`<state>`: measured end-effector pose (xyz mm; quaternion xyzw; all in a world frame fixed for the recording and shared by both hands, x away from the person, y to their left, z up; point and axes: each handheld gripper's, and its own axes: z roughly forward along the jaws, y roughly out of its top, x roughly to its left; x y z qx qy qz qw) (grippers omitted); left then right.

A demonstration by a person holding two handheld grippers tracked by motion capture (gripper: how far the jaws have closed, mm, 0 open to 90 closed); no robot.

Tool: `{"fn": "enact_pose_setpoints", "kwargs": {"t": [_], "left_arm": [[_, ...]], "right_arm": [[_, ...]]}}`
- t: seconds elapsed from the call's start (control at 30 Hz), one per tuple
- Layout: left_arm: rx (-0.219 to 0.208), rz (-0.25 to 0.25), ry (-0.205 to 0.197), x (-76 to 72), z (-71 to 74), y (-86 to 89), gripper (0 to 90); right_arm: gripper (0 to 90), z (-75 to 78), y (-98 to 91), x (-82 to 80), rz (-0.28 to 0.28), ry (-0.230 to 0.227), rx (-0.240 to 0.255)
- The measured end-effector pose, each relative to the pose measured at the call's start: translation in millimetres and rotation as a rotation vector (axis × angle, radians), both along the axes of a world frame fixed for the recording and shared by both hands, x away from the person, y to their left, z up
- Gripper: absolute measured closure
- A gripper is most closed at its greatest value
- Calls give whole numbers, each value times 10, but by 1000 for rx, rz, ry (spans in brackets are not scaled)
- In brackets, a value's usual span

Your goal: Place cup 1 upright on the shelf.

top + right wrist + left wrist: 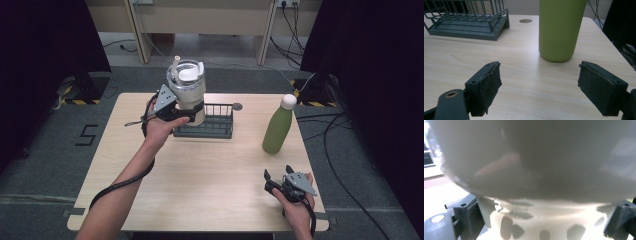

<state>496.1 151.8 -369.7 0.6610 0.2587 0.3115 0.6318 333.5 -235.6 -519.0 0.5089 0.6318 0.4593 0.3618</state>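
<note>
The grey tumbler, with a clear lid and a white straw at its top, is held upright in the air above the left end of the dark wire rack at the far side of the surface. The left claw grips it around its narrower lower part, one jaw on each side, as the left gripper view shows with the cup's body close above the camera. The left hand comes from the left, forearm stretched forward and raised off the surface. To the right, well apart from the rack, a green bottle with a white cap stands upright. The right claw stands open with nothing between its jaws, pointing at the bottle's base, held low in the right hand near the surface's near right corner.
</note>
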Motion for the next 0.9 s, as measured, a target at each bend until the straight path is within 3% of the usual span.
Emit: {"fn": "enact_pose_setpoints", "kwargs": {"t": [0.4,0.9], "left_arm": [[-19,26,3,111,40,-4,96],[-2,43,19,299,11,-56,96]], "right_arm": [[183,-2,8,-8,0,6,3],[185,3,8,-9,-4,-2,9]]}}
